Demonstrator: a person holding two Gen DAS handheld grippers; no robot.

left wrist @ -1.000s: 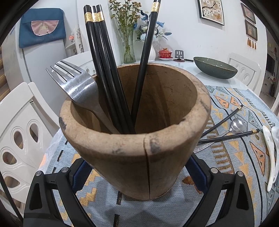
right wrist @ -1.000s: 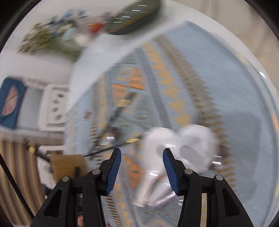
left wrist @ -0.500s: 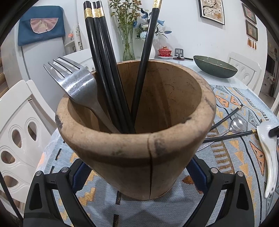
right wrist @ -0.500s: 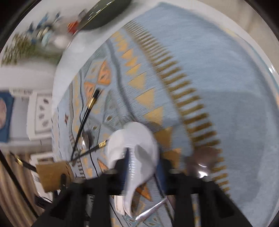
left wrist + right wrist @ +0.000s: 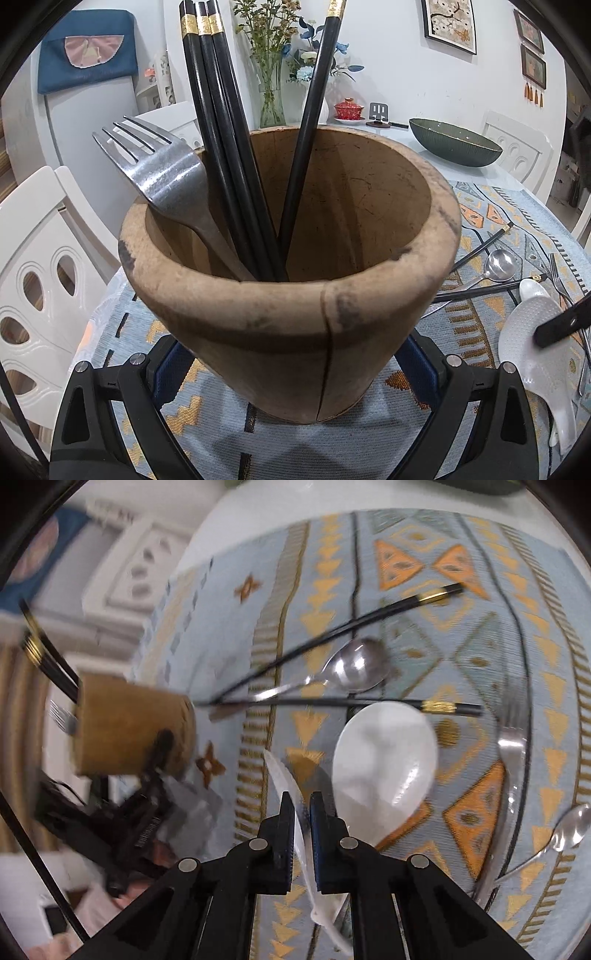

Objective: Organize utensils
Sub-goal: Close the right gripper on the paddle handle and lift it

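White glazed ceramic fills the near view: the right gripper [image 5: 302, 814] has its jaws pinched narrow on the thin handle of a soup spoon [image 5: 286, 775], a second white spoon [image 5: 384, 760] lying just beside it on the patterned cloth [image 5: 406, 554]. Such ware is likely stiff, smooth, slippery and chippable, so a grip along the handle suits. Farther off, the left gripper [image 5: 295, 373] clasps the wooden holder [image 5: 295, 321], where a fork [image 5: 162, 173] and chopsticks [image 5: 221, 147] stand.
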